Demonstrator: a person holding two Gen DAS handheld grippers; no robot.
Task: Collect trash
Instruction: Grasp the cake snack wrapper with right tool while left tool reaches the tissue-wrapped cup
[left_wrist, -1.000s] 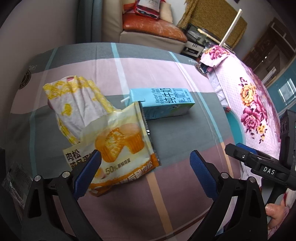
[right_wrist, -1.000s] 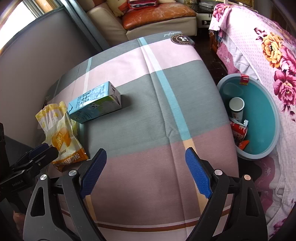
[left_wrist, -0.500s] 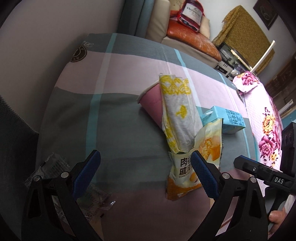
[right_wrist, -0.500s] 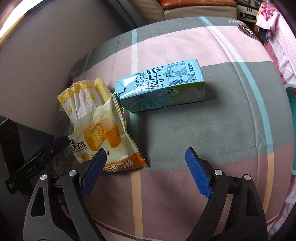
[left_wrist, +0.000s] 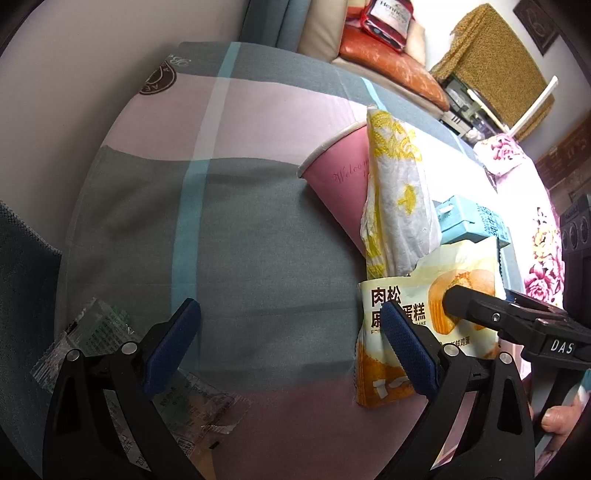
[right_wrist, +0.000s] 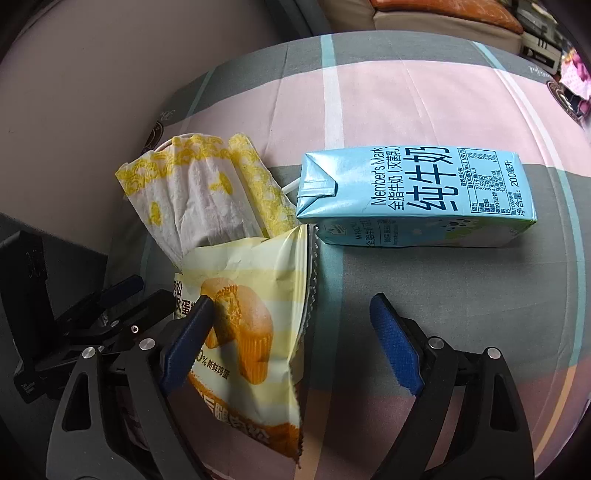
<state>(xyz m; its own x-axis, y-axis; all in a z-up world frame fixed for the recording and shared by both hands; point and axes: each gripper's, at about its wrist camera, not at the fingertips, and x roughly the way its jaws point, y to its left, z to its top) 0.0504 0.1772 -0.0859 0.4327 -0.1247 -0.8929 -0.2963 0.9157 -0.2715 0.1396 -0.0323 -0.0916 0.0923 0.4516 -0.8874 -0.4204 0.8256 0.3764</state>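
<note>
The trash lay clustered on a surface covered with a pink, grey and teal checked cloth. The right claw pointed down at the yellow cake wrapper; its jaws stood wide and were closing a little, with the wrapper's right half and bare cloth between them, and neither pad pressed on anything. Just beyond the wrapper, a crumpled white and yellow paper bag stuck out of its torn top, and a light blue milk carton lay on its side just right of the bag, its near corner close against the wrapper's upper edge. A thin white straw showed between the bag and the carton. In the left view, a pink paper cup lay tipped over behind the bag, partly hidden by it. The left claw hung released over bare grey cloth, left of the wrapper, with its right pad in front of the wrapper's left edge. 2 clear plastic wrappers lay at the near left edge of the surface, partly covered by that claw's left finger. The 2 claws stood close side by side over the wrapper, each crowding the other's way. A sofa with an orange cushion stood beyond the surface, and a flowered cloth to the right.
</note>
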